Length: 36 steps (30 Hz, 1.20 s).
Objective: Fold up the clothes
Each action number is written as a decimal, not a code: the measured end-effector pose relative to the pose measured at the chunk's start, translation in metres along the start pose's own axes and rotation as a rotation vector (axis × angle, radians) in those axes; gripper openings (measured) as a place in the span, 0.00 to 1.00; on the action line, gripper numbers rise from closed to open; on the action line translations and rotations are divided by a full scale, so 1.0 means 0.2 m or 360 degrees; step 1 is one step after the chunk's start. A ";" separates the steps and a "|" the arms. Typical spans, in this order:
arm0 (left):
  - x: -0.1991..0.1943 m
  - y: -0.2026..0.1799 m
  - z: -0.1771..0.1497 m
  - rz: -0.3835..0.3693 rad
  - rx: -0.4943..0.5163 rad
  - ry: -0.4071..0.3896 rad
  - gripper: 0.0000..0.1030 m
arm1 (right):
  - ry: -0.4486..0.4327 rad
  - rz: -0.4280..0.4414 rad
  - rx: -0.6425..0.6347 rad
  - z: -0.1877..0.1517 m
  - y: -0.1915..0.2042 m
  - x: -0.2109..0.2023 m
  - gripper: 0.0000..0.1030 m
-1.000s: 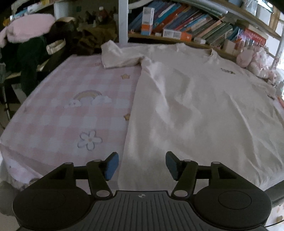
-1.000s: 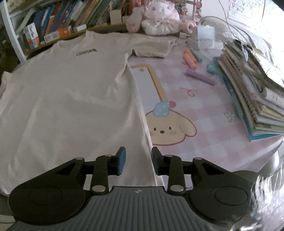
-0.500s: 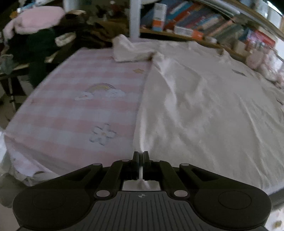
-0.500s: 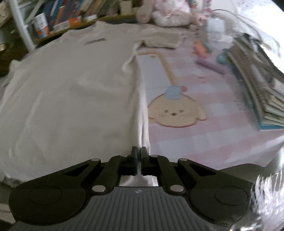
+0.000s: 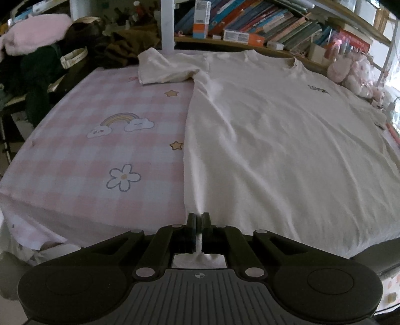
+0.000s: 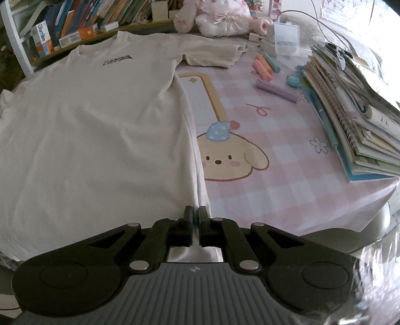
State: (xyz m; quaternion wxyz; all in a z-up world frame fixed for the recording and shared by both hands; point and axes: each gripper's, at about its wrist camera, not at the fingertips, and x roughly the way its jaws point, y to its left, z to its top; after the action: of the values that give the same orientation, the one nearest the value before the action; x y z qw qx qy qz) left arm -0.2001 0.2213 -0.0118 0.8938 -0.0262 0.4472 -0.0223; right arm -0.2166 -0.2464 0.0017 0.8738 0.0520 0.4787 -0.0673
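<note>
A cream T-shirt (image 5: 275,130) (image 6: 95,120) lies spread flat, front up, on a pink checked tablecloth (image 5: 87,155), its neck toward the bookshelf. My left gripper (image 5: 199,217) is shut on the shirt's bottom hem at its left corner, with cloth pinched between the fingers. My right gripper (image 6: 195,212) is shut on the hem at the right corner, fabric bunched in a ridge ahead of it. The left sleeve (image 5: 162,67) is rumpled; the right sleeve (image 6: 212,53) lies flat. A small dark logo (image 6: 117,59) marks the chest.
Bookshelf (image 5: 262,27) along the far edge. A tall stack of notebooks (image 6: 350,112) at the right, with highlighter pens (image 6: 265,66), a purple pen (image 6: 277,90) and a charger box (image 6: 286,37). Pink plush toys (image 6: 220,17) at the back. Dark clothes pile (image 5: 50,55) at far left.
Both grippers went from open to shut, each closing on a bottom corner of the shirt's hem. The fabric now ridges slightly ahead of each gripper.
</note>
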 end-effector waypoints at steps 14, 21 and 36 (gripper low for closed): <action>0.03 -0.12 0.16 -0.0112 0.0062 -0.0191 0.59 | -0.0131 0.0023 0.0084 0.04 0.17 -0.07 0.48; 0.04 -0.22 0.19 -0.0097 0.0218 -0.0196 0.70 | -0.0291 0.0038 0.0041 0.04 0.35 -0.16 0.69; 0.05 -0.27 0.19 -0.0242 0.0308 -0.0207 0.85 | -0.0372 -0.0038 0.0030 -0.02 0.61 -0.22 0.76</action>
State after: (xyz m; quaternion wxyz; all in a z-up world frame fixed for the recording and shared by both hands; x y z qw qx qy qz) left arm -0.1635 0.1683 0.0063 0.9150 0.0250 0.3807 -0.1312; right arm -0.2239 -0.1220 0.0398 0.9223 0.0463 0.3735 -0.0878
